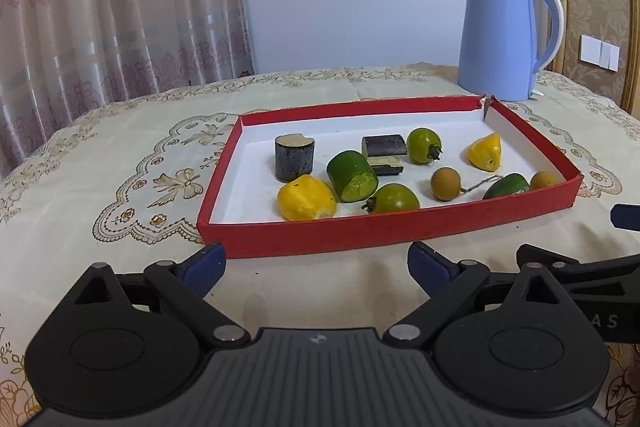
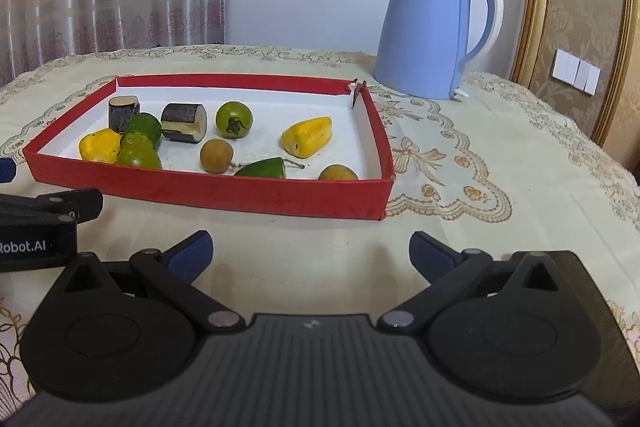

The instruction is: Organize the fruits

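Nearest the lens, left gripper (image 1: 316,261): black plastic linkages, ribbed grey body, blue textured pads (image 1: 206,259) spread wide with nothing between them, above bare cloth short of the tray. Right gripper (image 2: 311,251): same build, fingers equally wide apart and empty. Writing: "Robot.AI" reads in white on the left unit's black side in the right wrist view; "A S" is legible on the right unit's side in the left wrist view.

Tray (image 1: 384,229): shallow rectangular cardboard, red walls, white floor, far right corner split. Contents, left to right in the left wrist view: dark cylinder (image 1: 294,162) with pale flat top, upright; yellow lumpy piece (image 1: 306,203) at the near wall; green cut cylinder (image 1: 352,175) on its side, touching it; green tomato (image 1: 394,199) with stem; dark split piece (image 1: 383,153) behind; second green tomato (image 1: 424,145); brown round fruit (image 1: 445,183); yellow wedge (image 1: 485,151); green piece (image 1: 506,187); second brown fruit (image 1: 543,179) by the right wall.

Tablecloth (image 1: 120,163): cream, embroidered scallops and bows. Kettle (image 1: 506,37): pale blue, smooth, white-edged handle, far right; its lettering is too faint to read.
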`<state>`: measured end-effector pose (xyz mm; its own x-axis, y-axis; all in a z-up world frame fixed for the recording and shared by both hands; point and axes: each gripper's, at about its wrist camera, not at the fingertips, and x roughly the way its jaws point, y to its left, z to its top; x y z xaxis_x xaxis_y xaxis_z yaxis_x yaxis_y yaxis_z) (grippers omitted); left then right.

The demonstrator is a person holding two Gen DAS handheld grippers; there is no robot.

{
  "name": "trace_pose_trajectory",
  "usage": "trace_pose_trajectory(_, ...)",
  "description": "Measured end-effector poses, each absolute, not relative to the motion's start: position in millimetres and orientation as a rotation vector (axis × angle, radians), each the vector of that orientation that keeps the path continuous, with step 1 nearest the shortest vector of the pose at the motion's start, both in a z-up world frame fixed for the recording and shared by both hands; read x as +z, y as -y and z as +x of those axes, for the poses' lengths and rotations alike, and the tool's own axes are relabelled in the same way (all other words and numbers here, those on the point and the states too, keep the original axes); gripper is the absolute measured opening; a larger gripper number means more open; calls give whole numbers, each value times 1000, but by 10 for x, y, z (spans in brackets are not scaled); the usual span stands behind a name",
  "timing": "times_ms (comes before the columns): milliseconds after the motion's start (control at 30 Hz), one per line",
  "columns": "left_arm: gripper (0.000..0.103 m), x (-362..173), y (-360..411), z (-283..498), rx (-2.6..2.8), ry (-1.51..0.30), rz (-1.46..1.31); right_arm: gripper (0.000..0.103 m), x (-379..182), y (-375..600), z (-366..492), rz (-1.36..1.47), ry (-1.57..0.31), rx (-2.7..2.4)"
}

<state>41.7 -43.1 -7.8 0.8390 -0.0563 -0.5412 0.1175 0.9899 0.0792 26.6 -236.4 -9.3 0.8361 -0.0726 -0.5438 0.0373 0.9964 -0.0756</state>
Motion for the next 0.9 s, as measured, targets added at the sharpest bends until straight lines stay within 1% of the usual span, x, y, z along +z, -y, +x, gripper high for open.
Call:
trace_pose_trajectory(233,98,-98,382,458,-69,-589,87,103,-68,2331,253,-79,-565,-49)
trace_pose_trajectory(633,98,-152,352,513,-57,-618,74,103,-136,2303,325,-101,-626,-22)
trace_pose_trajectory(900,98,-168,346,522,-60,-622,70,103,-142,2298,304,-101,-627,-16)
